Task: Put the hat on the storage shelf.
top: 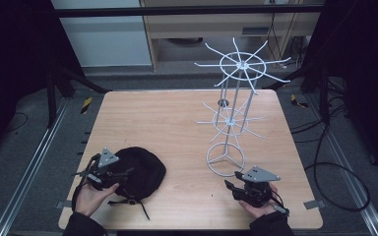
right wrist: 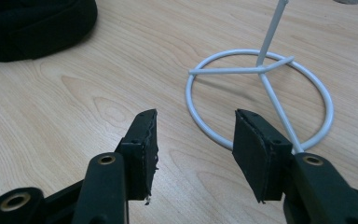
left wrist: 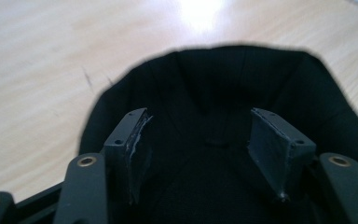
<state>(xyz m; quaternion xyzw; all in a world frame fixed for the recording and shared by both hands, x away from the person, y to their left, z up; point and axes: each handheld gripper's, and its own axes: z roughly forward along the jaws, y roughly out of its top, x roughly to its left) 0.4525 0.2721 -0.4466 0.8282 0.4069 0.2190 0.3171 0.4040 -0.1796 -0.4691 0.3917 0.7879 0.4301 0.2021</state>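
Between the parted jaws of the left gripper (left wrist: pixel 200 140) lies nothing but black cloth: in the left gripper view both pads stand wide and bare, hovering just over the black cap (left wrist: pixel 223 98), pressing on none of it. Seen from above, this left gripper (top: pixel 103 173) sits at the cap's near-left edge, its jaws pointing toward the right across the cloth, so the cap (top: pixel 140 169) lies straight ahead of the tongs and partly under them. A strap trails from the cap toward the table's near edge.

The right gripper (right wrist: pixel 193 144) is open as well, holding nothing; its jaws point at bare wood just short of the ring base of the white wire rack (right wrist: pixel 261 98). In the high view that right gripper (top: pixel 246 187) rests just beside the rack (top: pixel 231 113), whose stem rises from the ring to two tiers of spokes, well apart from the cap across the table (top: pixel 177 123).

So the left hand is plainly nearer the cap, the right nearer the rack. My judgement is that the coming move turns on this: the cap must travel rightward and up to reach a spoke, and the left tongs need only close on the cloth ahead.
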